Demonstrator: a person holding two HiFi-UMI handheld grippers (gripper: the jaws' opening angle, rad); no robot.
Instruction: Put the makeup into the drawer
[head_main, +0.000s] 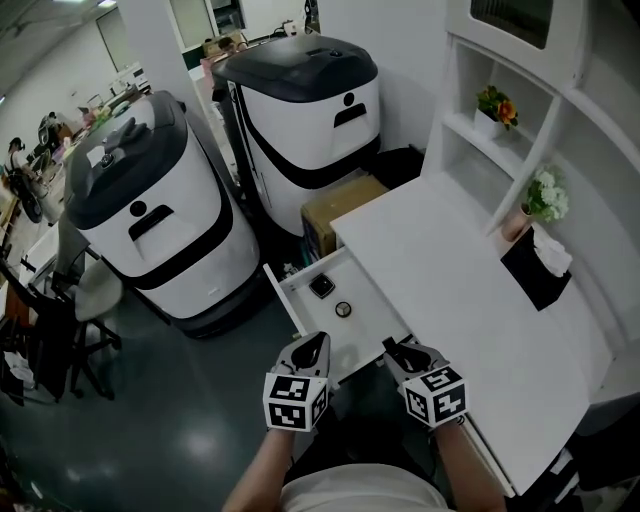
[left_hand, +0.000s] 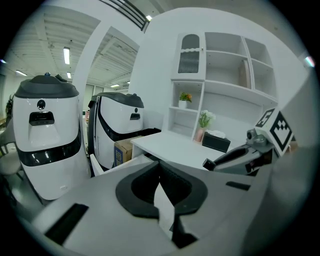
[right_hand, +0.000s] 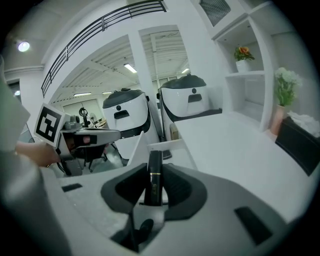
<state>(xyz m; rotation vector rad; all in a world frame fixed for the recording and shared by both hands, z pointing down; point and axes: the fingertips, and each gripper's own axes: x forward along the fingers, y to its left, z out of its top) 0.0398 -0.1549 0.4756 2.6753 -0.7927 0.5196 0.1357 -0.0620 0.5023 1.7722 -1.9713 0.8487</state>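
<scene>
Nearest: the person's light shirt, with a gripper held out in each hand above the floor and the drawer front.

Desk: white, with a bare top on this side. The drawer under its left end is pulled fully open. Much of its floor is bare.

Right gripper: clamped on the makeup tube. It is held over the near front of the drawer, just beside the desk edge.

Left gripper: jaws together, nothing between them. It is held near the drawer's front left corner.

Already in the drawer: a dark square item towards the back and a small round item in front of it. The two lie near each other but apart.

Step in hand, as judged: carrying the tube to the drawer for release. To do it well:
- Bring the right gripper over the bare floor, clear of both items.
- Lower it below the drawer walls before letting go.
- Tip the tube towards lying flat so that it does not topple or bounce.
- A round body is likely to roll, so release low and gently.
- Keep the empty left gripper off the drawer wall.

The tube is slim, dark and glossy, with a thin gold band at mid-height and faint gold print below it. It stands upright between the pads, its top clear above them.
</scene>
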